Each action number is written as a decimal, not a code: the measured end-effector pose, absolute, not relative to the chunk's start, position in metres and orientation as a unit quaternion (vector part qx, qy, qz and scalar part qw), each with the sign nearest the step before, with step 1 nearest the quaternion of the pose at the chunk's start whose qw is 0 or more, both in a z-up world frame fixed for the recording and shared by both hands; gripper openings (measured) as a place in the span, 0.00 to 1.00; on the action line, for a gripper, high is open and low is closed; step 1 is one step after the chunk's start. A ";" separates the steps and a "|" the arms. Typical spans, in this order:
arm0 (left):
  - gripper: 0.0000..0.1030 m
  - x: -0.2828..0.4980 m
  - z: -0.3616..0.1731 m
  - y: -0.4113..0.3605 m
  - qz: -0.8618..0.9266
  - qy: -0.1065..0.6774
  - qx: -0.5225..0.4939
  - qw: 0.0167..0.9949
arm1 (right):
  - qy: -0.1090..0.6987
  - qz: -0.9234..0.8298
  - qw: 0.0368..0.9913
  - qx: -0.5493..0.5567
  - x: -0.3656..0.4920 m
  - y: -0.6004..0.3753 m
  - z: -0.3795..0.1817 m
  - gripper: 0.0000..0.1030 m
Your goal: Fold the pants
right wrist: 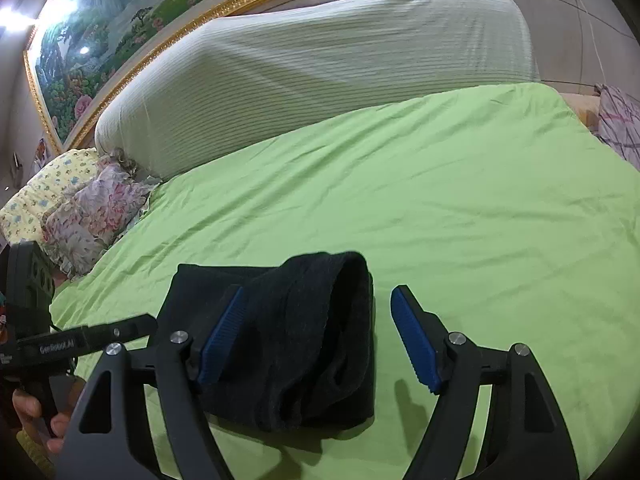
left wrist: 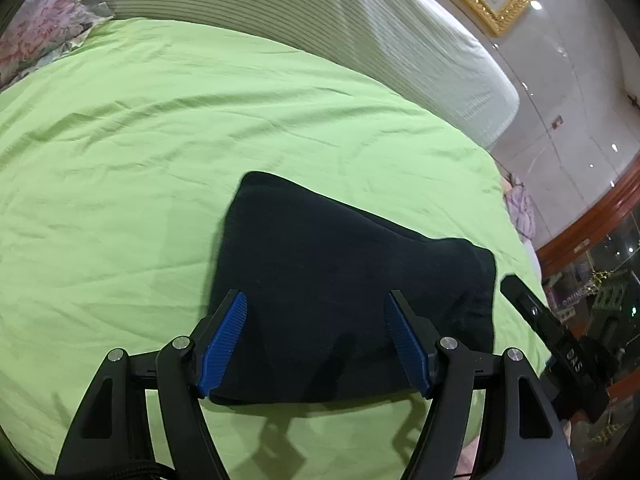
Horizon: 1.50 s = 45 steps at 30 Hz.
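Your left gripper (left wrist: pixel 316 344) and right gripper (right wrist: pixel 320 340) are both spread wide, holding nothing, above the pants (left wrist: pixel 340 280), which sit folded into a thick dark bundle near the front of the green sheet (left wrist: pixel 160 140). Looks finished; if tidying, flatten the soft, bulging right-hand roll without dragging the wrinkled sheet.

You are working in a home bedroom. A bed with a light green sheet (right wrist: pixel 460 200) fills both views, backed by a padded headboard under a striped white cover (right wrist: pixel 320 72). Floral pillows (right wrist: pixel 92 216) sit at one corner of the bed. A landscape painting in a gilt frame (right wrist: pixel 120 24) hangs on the wall behind. In the left wrist view, a wooden cabinet with glass doors (left wrist: pixel 600 248) stands beside the bed.
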<state>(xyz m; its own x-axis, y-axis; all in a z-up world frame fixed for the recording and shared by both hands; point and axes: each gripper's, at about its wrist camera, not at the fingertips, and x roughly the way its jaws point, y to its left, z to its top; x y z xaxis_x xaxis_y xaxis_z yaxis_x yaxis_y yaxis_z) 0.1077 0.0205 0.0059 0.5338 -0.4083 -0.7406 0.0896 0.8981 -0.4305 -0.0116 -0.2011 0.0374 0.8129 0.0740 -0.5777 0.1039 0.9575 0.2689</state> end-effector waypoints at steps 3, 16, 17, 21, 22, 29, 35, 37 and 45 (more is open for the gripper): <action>0.70 0.114 0.001 0.024 -0.139 0.465 -0.175 0.857 | 0.317 -0.014 0.936 0.152 -0.014 -0.203 0.029 0.73; 0.72 0.154 -0.031 0.026 -0.114 0.490 -0.156 0.850 | 0.364 -0.051 0.922 0.119 0.006 -0.210 0.002 0.73; 0.72 0.157 -0.033 0.026 -0.115 0.493 -0.158 0.848 | 0.368 -0.055 0.920 0.122 0.006 -0.214 -0.001 0.75; 0.74 0.176 -0.051 0.026 -0.120 0.508 -0.165 0.837 | 0.371 -0.058 0.917 0.139 0.008 -0.229 -0.008 0.81; 0.74 0.179 -0.054 0.026 -0.120 0.510 -0.163 0.836 | 0.372 -0.056 0.915 0.144 0.009 -0.232 -0.010 0.82; 0.73 0.198 -0.067 0.032 -0.116 0.514 -0.168 0.833 | 0.373 -0.033 0.912 0.168 0.016 -0.240 -0.013 0.83; 0.73 0.196 -0.070 0.037 -0.131 0.515 -0.167 0.831 | 0.377 -0.005 0.904 0.201 0.012 -0.248 -0.019 0.83; 0.73 0.193 -0.070 0.040 -0.135 0.516 -0.174 0.828 | 0.375 -0.003 0.905 0.201 0.006 -0.250 -0.020 0.83; 0.76 0.184 -0.066 0.039 -0.128 0.513 -0.165 0.832 | 0.374 -0.019 0.906 0.196 -0.008 -0.266 -0.018 0.83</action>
